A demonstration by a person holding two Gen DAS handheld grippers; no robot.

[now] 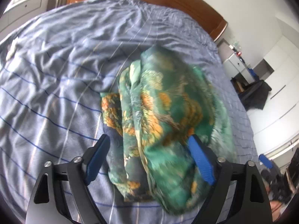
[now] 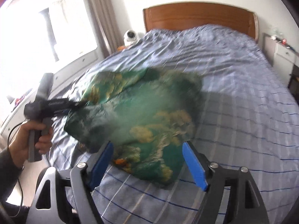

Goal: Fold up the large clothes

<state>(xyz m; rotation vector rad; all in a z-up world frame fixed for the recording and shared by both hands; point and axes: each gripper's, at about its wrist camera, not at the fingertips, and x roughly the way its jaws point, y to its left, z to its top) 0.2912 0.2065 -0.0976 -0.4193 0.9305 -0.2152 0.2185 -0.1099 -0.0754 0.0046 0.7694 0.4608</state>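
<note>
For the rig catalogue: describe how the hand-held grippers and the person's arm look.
Each hand-held gripper, left and right, has black angular linkage arms with silver pivot bolts and ribbed blue finger pads. The left one has a grey pistol handle, a thin black cable and white lettering; a dark grey sleeve shows.

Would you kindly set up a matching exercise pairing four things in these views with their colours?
Things:
1. garment
2. headboard
3. bed cover
4. right gripper pads

Colours:
A. brown wood
B. plain bright blue
C. green with orange flowers
D. grey-blue with thin stripes

Pairs: 1-C, 2-A, 3-D, 4-B.
</note>
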